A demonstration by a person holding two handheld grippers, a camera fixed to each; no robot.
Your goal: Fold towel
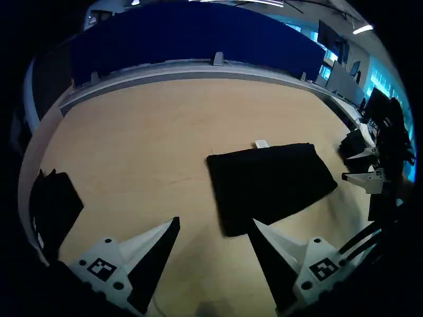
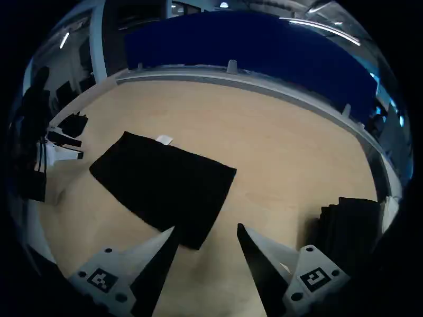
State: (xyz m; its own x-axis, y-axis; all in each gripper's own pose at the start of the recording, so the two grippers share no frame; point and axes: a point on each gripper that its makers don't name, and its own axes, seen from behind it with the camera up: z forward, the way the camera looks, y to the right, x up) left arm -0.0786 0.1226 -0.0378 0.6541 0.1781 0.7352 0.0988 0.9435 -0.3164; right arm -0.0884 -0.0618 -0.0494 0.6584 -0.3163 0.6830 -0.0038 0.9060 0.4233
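Towel point(image 1: 269, 185) flat on table point(image 1: 148, 137), just ahead of left claw point(image 1: 214, 220) and right claw point(image 2: 206, 227), both spread apart, empty

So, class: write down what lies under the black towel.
The black towel lies flat on the light wooden table; a white tag pokes out at its far edge. The tabletop beneath it is covered.

Empty left tool point(image 1: 214, 220), fingers parted, empty right tool point(image 2: 206, 227), fingers parted
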